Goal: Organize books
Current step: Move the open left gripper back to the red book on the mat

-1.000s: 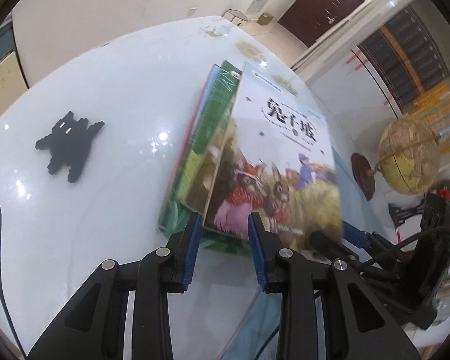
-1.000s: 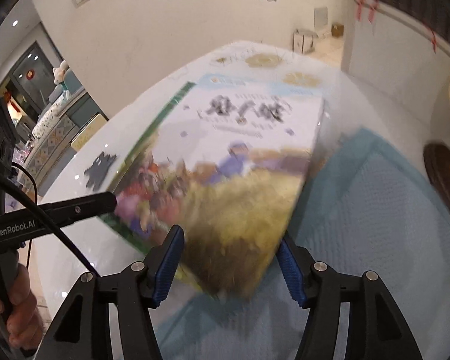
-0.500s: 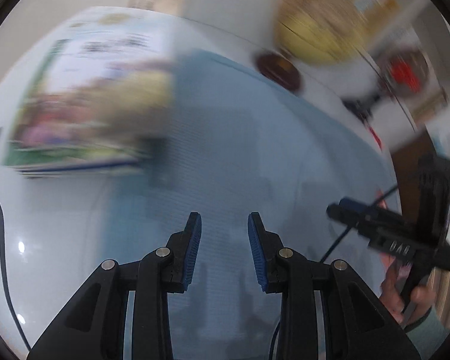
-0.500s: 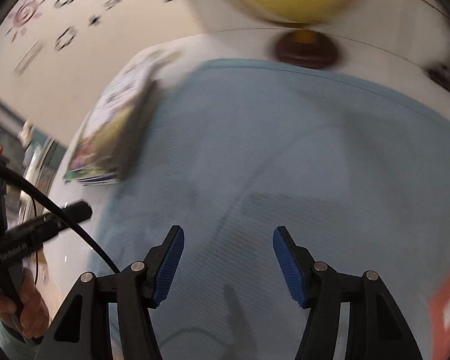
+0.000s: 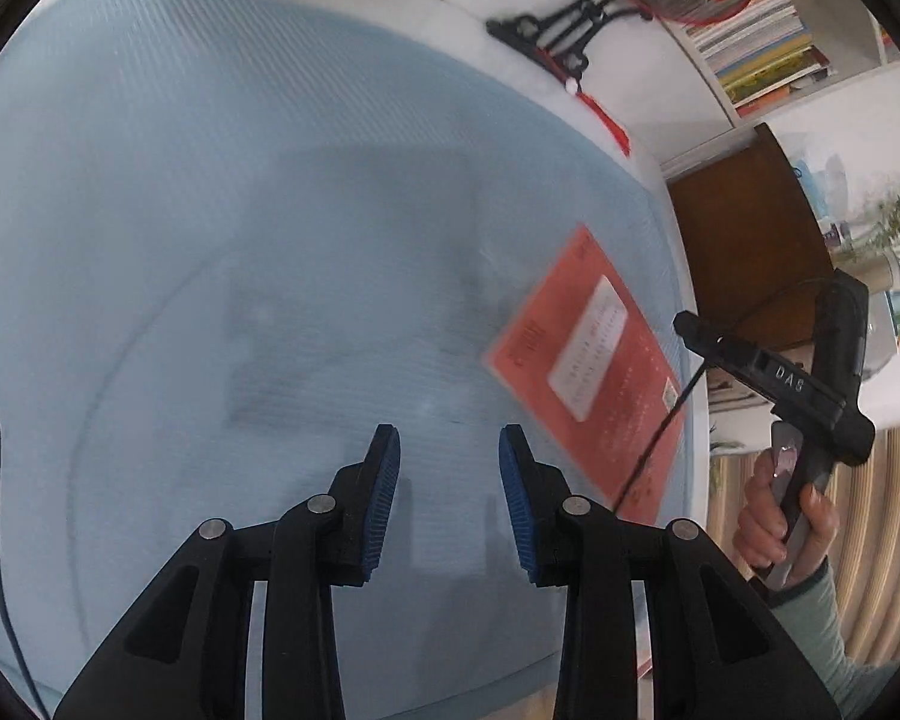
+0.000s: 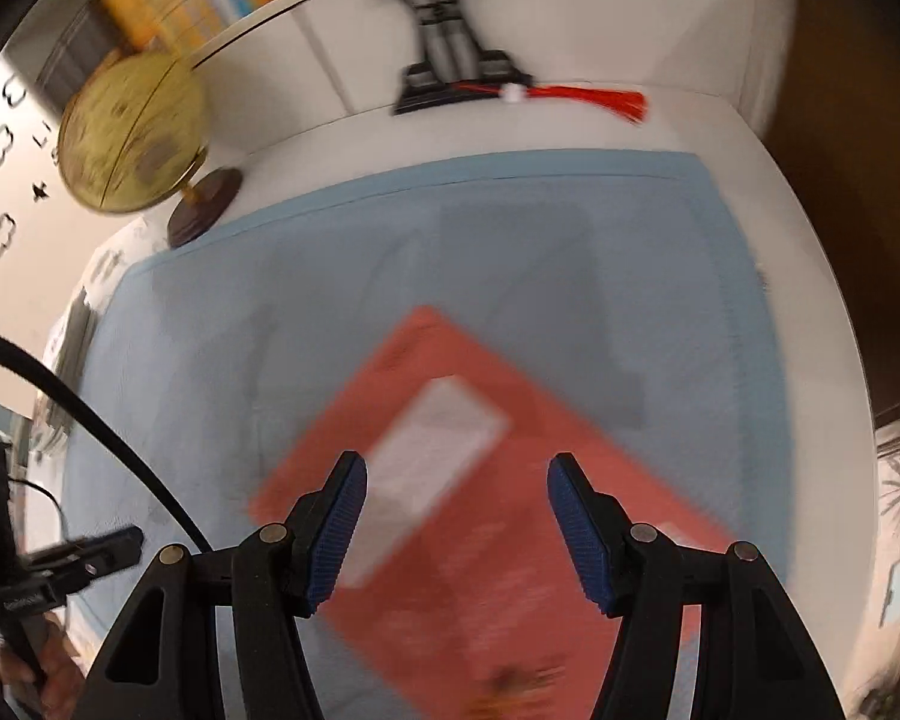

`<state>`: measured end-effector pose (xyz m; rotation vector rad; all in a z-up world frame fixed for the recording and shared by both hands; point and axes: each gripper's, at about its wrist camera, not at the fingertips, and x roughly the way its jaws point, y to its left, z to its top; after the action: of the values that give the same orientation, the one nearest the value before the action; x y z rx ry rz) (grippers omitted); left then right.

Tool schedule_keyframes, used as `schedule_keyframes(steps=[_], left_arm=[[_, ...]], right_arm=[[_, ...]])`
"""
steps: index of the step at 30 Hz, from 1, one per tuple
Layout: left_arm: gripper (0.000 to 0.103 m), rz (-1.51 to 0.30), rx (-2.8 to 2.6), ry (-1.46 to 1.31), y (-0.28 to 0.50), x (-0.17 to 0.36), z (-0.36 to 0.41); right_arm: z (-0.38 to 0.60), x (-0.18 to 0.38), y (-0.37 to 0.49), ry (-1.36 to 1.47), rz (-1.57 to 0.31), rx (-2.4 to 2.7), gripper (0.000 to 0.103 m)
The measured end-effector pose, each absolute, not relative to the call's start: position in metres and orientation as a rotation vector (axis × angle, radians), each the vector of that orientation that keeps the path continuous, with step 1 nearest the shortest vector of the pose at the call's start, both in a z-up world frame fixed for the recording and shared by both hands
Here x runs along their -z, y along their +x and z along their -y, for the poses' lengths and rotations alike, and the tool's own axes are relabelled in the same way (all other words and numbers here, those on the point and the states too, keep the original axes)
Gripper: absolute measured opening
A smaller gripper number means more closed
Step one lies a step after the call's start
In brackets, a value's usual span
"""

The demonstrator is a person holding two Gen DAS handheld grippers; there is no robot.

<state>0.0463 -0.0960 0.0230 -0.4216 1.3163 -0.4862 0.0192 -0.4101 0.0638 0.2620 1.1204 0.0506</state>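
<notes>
The red book (image 6: 486,480) is smeared by blur, and its print cannot be read; only a pale label on the cover is made out. Its near end is cut off by the lower edge of the right view. It is seen lying flat on the blue mat (image 5: 210,240), askew, near the mat's right edge in the left view.

The right tool (image 6: 456,531) is held released above the book, jaws well apart, nothing pinched; whether the book is touched cannot be told. The left tool (image 5: 447,501) is held over bare mat, to the left of the book, with a narrower gap and nothing between its pads; its jaws have just been opening a little.

The mat is spread on a white bench (image 6: 768,192). At the bench's far edge a yellow globe (image 6: 129,132) on a dark base and a black stand (image 6: 450,78) with a red tassel are seen. Shelved books (image 5: 756,36) are glimpsed beyond. A hand (image 5: 786,516) on the right tool's handle is shown at the left view's edge.
</notes>
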Motion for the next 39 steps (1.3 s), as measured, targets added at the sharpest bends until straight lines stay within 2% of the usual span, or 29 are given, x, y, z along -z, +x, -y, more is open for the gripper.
schedule_keyframes(steps=[6,8,12,19,25,30,32,35,39], left_arm=[[0.032,-1.358,0.479,-0.479,0.021,-0.003,0.148],[0.032,-1.372,0.494,-0.504,0.014,0.004,0.165],[0.032,-1.347,0.470,-0.460,0.016,0.000,0.182],[0.032,-1.276,0.318,-0.460,0.028,-0.006,0.138],[0.032,-1.310,0.339,-0.474,0.002,-0.004,0.121],[0.033,-1.304,0.362,-0.415,-0.017,0.000,0.143],[0.033,-1.294,0.345,-0.409,-0.019,-0.001,0.142],[0.033,-1.286,0.349,-0.430,-0.018,0.000,0.141],[0.033,-1.273,0.364,-0.461,-0.023,0.002,0.129]], right_arm=[[0.475,-0.033,0.042,0.318,-1.177,-0.160,0.060],[0.477,-0.025,0.045,0.313,-1.189,-0.198,0.052],[0.462,-0.022,0.029,0.275,-1.184,-0.240,0.052],[0.415,-0.014,-0.019,0.271,-1.238,-0.386,0.053],[0.397,-0.011,-0.055,0.216,-1.232,-0.412,0.051],[0.400,-0.004,-0.059,0.240,-1.197,-0.413,0.054],[0.393,-0.005,-0.054,0.225,-1.191,-0.408,0.062],[0.386,-0.008,-0.041,0.225,-1.193,-0.409,0.062],[0.408,-0.015,-0.043,0.396,-1.199,-0.480,0.062]])
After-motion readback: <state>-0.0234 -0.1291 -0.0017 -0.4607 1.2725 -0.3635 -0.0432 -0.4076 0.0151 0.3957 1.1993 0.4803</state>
